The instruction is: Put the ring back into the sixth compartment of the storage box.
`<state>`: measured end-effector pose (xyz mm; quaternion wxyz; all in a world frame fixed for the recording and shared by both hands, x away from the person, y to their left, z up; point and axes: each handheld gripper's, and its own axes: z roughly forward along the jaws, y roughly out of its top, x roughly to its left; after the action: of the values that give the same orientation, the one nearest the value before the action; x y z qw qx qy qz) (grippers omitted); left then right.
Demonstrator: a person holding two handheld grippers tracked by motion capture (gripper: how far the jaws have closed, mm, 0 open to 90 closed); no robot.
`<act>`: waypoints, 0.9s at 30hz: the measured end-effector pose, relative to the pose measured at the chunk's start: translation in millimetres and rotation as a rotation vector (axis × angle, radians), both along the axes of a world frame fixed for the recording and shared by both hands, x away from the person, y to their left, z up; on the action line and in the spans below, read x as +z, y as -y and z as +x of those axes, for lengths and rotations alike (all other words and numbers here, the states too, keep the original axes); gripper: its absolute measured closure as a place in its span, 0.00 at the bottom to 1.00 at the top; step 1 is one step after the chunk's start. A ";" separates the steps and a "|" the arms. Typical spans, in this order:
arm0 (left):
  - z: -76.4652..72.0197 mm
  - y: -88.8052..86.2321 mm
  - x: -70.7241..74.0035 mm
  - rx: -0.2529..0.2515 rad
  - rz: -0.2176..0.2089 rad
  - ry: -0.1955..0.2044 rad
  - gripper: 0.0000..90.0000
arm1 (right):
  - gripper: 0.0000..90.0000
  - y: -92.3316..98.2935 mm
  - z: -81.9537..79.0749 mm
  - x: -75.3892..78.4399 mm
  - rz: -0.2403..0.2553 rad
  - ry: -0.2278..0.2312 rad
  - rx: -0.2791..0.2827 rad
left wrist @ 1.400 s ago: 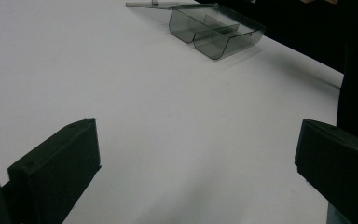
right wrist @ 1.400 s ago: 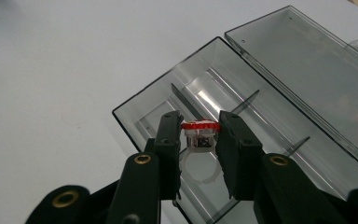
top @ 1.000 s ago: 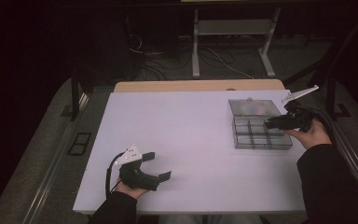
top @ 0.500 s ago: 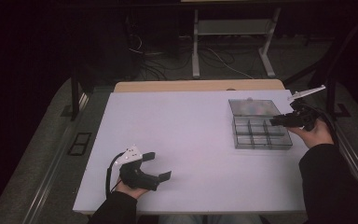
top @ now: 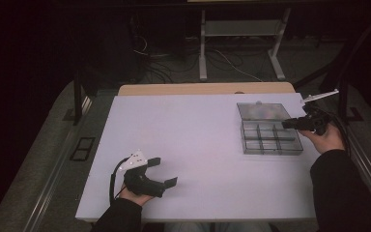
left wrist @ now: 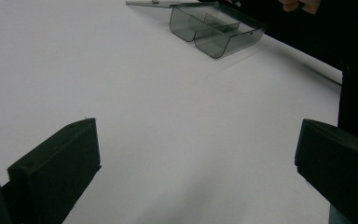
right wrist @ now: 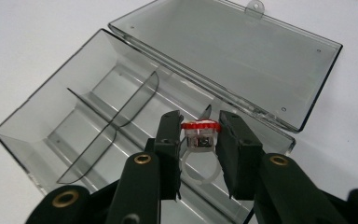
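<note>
- Right claw (right wrist: pixel 200 140) clamped on a ring (right wrist: pixel 200 137) with a red top, over the open box (right wrist: pixel 98 116).
- Box sits at the surface's (top: pixel 193 130) far right corner, lid (right wrist: pixel 242 51) laid flat behind it.
- Left claw (top: pixel 166 171) spread wide, nothing in it, near the surface's near left edge.

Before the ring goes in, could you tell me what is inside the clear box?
The clear box lies open, and its visible compartments look empty. The right gripper, shut on the ring, covers part of the near compartments.
</note>
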<state>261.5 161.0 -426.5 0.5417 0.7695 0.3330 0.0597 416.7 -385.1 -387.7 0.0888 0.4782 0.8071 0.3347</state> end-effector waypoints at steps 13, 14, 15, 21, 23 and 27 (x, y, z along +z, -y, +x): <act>0.7 0.4 -0.3 -0.003 0.009 -0.001 0.00 | 0.78 0.2 7.5 -18.2 -0.008 -0.023 -0.009; 0.7 0.4 -0.3 -0.003 0.009 -0.001 0.00 | 0.78 0.2 7.8 -19.4 -0.011 -0.023 -0.013; 0.7 0.5 -0.3 -0.004 0.010 0.000 0.00 | 0.77 0.4 8.2 -20.7 -0.010 -0.026 -0.015; 1.1 0.6 -0.2 -0.008 0.015 0.001 0.00 | 0.77 1.3 10.2 -27.5 -0.019 -0.038 -0.024; 1.2 0.5 -0.1 -0.008 0.016 0.001 0.00 | 0.77 0.9 11.5 -30.7 -0.021 -0.038 -0.025; 1.4 0.5 -0.3 -0.010 0.019 0.002 0.00 | 0.77 -2.4 13.1 -34.6 -0.034 -0.046 -0.023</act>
<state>262.8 160.5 -426.7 0.5351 0.7761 0.3281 0.0608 429.8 -382.7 -422.3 0.0822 0.4933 0.8091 0.3087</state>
